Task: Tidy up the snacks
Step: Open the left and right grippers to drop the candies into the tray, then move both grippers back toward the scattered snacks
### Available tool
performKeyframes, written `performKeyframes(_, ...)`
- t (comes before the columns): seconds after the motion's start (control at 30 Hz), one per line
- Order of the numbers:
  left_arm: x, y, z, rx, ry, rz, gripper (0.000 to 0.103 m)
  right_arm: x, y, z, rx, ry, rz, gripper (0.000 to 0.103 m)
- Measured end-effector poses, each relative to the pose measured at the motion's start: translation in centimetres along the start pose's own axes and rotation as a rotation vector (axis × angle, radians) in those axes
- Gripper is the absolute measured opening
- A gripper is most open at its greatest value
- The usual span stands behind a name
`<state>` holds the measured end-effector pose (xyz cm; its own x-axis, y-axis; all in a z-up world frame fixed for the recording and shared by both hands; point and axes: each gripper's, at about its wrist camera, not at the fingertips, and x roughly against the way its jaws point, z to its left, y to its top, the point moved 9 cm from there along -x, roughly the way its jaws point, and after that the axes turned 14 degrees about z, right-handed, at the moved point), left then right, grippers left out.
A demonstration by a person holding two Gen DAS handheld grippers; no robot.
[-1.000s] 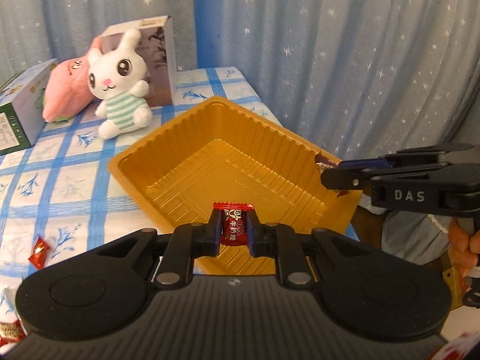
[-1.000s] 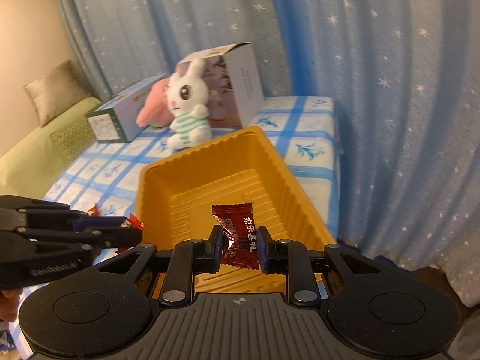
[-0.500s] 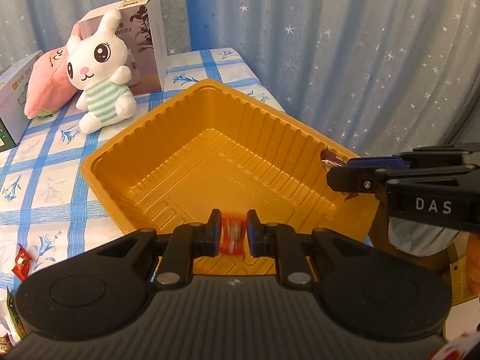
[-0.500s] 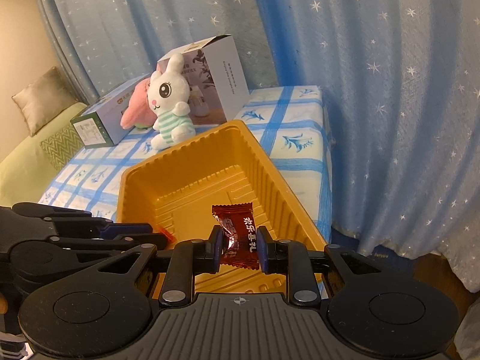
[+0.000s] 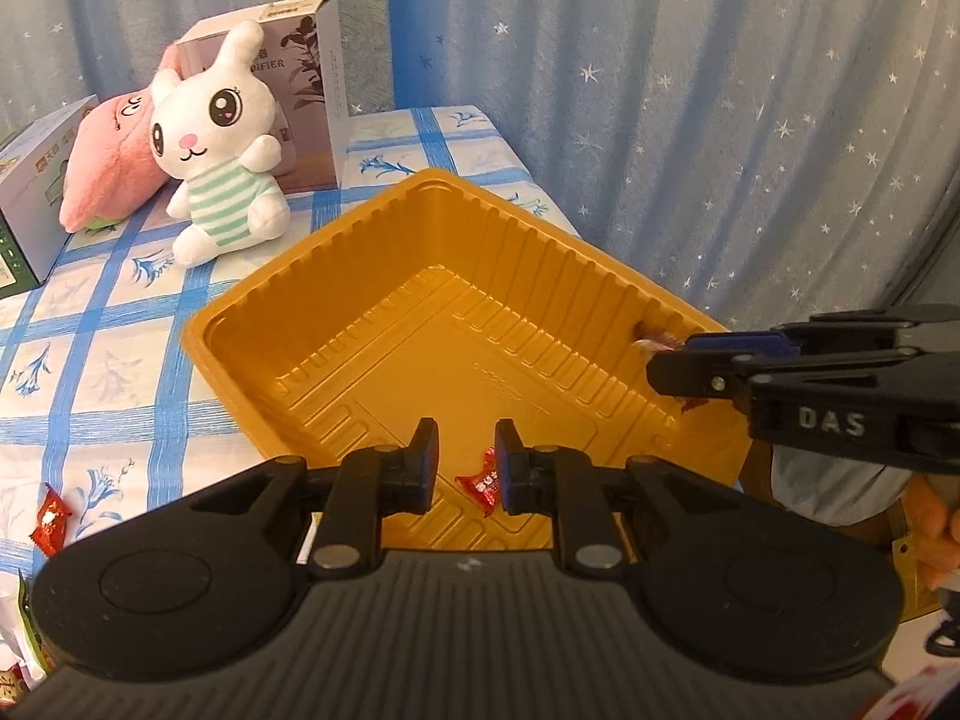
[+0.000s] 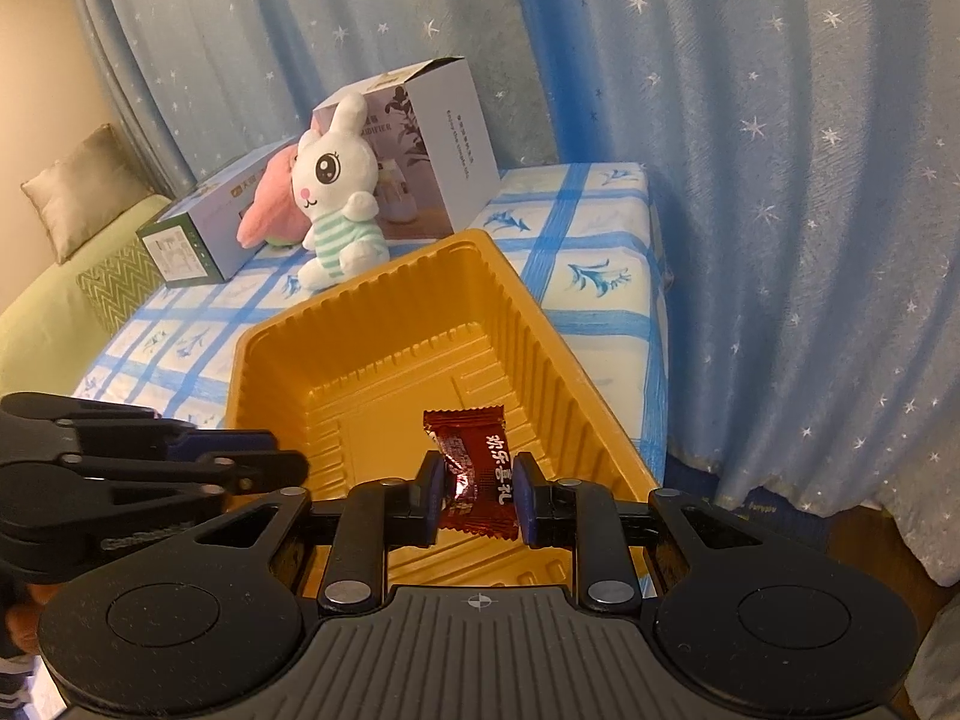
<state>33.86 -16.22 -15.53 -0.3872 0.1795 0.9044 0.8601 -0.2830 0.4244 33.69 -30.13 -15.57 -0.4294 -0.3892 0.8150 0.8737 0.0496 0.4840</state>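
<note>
An orange plastic tray (image 5: 528, 276) sits on the blue-checked tablecloth. My left gripper (image 5: 465, 459) is open over the tray's near corner; a small red candy (image 5: 483, 483) lies on the tray floor just below its right finger. My right gripper (image 6: 477, 495) is shut on a dark red candy wrapper (image 6: 474, 468) above the tray (image 6: 540, 354). In the left wrist view the right gripper (image 5: 666, 363) comes in from the right over the tray's rim. In the right wrist view the left gripper (image 6: 264, 462) shows at lower left.
A white plush rabbit (image 5: 219, 144), a pink plush (image 5: 105, 162) and boxes (image 5: 300, 78) stand at the back of the table. A loose red candy (image 5: 51, 519) lies on the cloth at left. A starry blue curtain (image 5: 690, 90) hangs behind and to the right.
My left gripper opened and let go of the red candy, which dropped onto the tray floor. Both grippers moved further over the tray. The right gripper still holds its candy.
</note>
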Motion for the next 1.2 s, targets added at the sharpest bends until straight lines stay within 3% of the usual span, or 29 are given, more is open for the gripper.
performKeyframes(0.13, 1.1, -0.3, 0.7, 0.015, 0.001, -0.014, 0.025, -0.3, 0.4, 0.0, -0.024, 0.014, -0.01, 0.025)
performKeyframes(0.3, 2.3, -1.1, 1.6, 0.036, 0.001, -0.022, 0.026, 0.1, 0.5, 0.3, -0.015, 0.02, -0.014, 0.028)
performKeyframes(0.57, 5.1, -3.0, 3.0, 0.066, -0.007, -0.047, 0.026, 2.0, -0.5, 1.1, -0.018, 0.034, -0.049, 0.053)
performKeyframes(0.93, 9.5, -8.4, 5.7, 0.142, 0.01, -0.068, 0.026, 4.6, -3.7, 4.0, 0.023, 0.045, -0.072, 0.057)
performKeyframes(1.2, 11.5, -13.1, 8.4, 0.223, 0.065, -0.059, 0.026, 5.6, -6.6, 7.6, 0.083, 0.067, -0.066, 0.057)
